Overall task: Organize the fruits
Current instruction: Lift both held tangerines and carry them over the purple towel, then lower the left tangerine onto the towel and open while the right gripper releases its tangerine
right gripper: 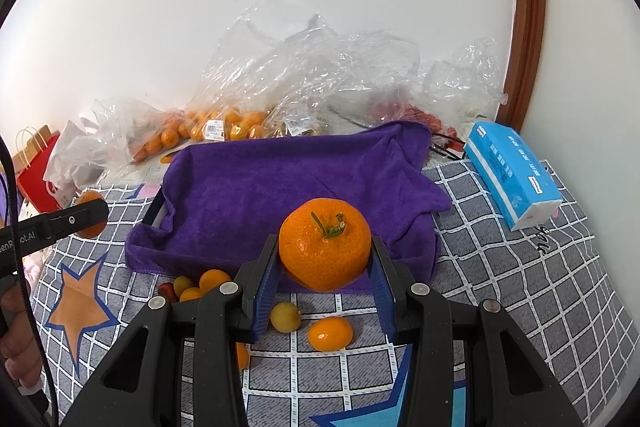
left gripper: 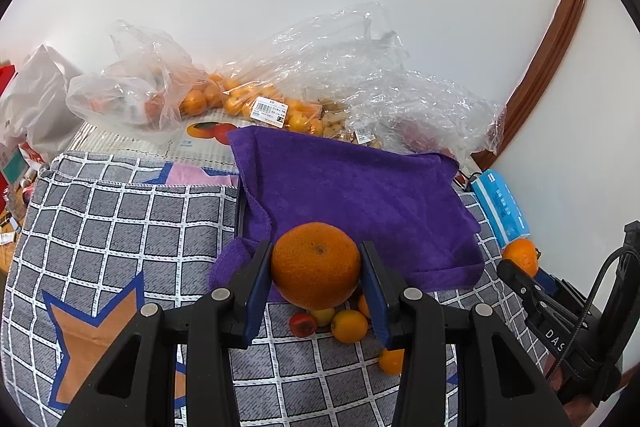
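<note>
My left gripper (left gripper: 316,267) is shut on a large orange (left gripper: 316,265) and holds it above the near edge of the purple towel (left gripper: 360,195). My right gripper (right gripper: 325,253) is shut on another orange with a green stem (right gripper: 325,245), also over the towel's (right gripper: 280,187) near edge. Small loose fruits lie on the checked cloth below: a small orange one (left gripper: 349,325), a red one (left gripper: 303,325), a yellowish one (right gripper: 285,316) and a small orange one (right gripper: 330,333). The right gripper with its orange shows at the right of the left wrist view (left gripper: 520,261); the left gripper shows at the left of the right wrist view (right gripper: 90,213).
Clear plastic bags of small oranges (left gripper: 240,99) and other fruit (right gripper: 400,111) lie behind the towel against the white wall. A blue tissue pack (right gripper: 512,171) lies to the right. A red paper bag (right gripper: 34,167) stands at the left. The grey checked cloth (left gripper: 120,227) covers the surface.
</note>
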A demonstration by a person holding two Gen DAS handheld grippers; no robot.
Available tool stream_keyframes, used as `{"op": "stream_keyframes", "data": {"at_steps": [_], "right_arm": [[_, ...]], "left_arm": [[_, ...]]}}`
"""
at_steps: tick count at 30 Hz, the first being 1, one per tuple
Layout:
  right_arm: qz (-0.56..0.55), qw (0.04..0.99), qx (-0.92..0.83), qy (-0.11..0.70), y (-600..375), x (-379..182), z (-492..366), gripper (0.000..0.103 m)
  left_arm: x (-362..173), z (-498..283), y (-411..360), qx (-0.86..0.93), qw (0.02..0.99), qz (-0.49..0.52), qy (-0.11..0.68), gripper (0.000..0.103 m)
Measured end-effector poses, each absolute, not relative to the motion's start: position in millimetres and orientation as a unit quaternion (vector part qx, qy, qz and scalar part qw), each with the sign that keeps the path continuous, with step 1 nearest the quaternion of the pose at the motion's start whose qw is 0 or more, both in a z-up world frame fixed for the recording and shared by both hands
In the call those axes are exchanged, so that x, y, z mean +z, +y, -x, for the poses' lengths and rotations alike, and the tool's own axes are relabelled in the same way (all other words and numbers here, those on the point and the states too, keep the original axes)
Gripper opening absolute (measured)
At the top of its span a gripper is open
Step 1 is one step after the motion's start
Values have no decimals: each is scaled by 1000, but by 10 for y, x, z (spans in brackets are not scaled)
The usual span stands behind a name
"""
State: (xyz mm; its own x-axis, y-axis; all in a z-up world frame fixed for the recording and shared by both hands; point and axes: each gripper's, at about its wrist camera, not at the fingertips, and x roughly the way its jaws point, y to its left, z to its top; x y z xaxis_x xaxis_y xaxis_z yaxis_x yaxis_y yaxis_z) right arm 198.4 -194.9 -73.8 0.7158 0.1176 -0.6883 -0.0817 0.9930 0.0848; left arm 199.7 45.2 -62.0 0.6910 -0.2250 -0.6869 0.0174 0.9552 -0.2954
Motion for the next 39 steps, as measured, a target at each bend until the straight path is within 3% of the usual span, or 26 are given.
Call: {"op": "stream_keyframes", "data": {"at_steps": [39], "right_arm": [[-5,924,54,378,-1907,-898,-2455,43]], "left_arm": [[-786,-2488,411,-66,904,121,405,40]]}}
